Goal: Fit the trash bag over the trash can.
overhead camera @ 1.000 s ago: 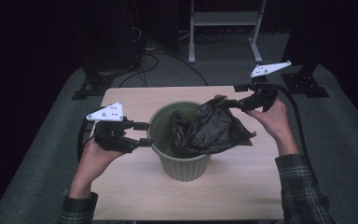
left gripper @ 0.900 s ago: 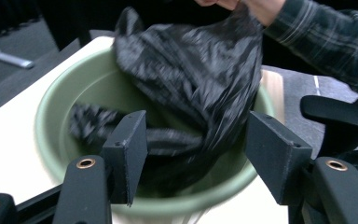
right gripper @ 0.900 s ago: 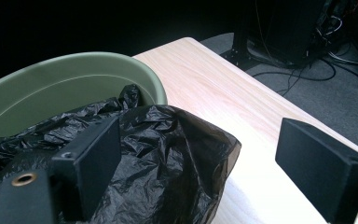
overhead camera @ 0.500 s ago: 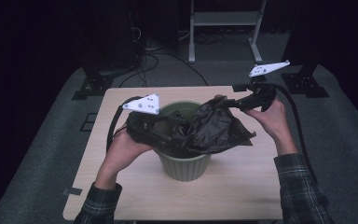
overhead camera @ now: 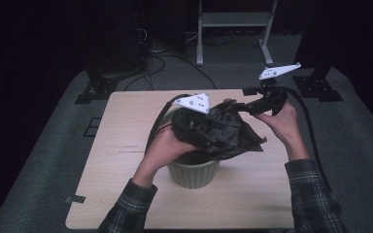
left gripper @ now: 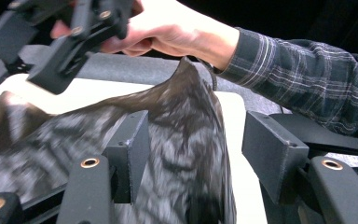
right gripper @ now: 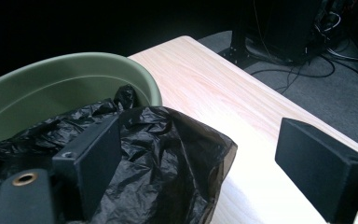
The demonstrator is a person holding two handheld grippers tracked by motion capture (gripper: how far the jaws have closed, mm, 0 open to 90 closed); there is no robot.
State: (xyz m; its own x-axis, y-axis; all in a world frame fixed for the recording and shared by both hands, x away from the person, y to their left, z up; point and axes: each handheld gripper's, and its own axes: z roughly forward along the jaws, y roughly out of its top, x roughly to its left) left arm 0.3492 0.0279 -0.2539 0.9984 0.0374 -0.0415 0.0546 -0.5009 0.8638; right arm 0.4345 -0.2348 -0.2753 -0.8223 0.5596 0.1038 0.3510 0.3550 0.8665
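Left gripper (left gripper: 196, 140): jaws part open and just closed a little. A fold of the black bag (left gripper: 177, 121) runs up between them, but the pads are not pressing on it. In the high view this gripper sits over the bin (overhead camera: 194, 172), on top of the bunched bag.

Right gripper (right gripper: 200, 154): jaws wide apart. The bag's edge lies against one jaw with nothing pinched, at the far right side of the bin's rim.

Bag: crumpled, half inside the green bin and half heaped over its rim, one flap spilling toward the right hand (overhead camera: 281, 121). The bin stands mid-table (overhead camera: 126, 145).

Handling, my judgement: thin film, nearly weightless, limp and slick. It will slide off a flat pad unless a doubled fold is pinched. Best hold is on the hem, one gripper on each side, so the mouth can be pulled wide and over the rim. The light bin may shift if tugged.
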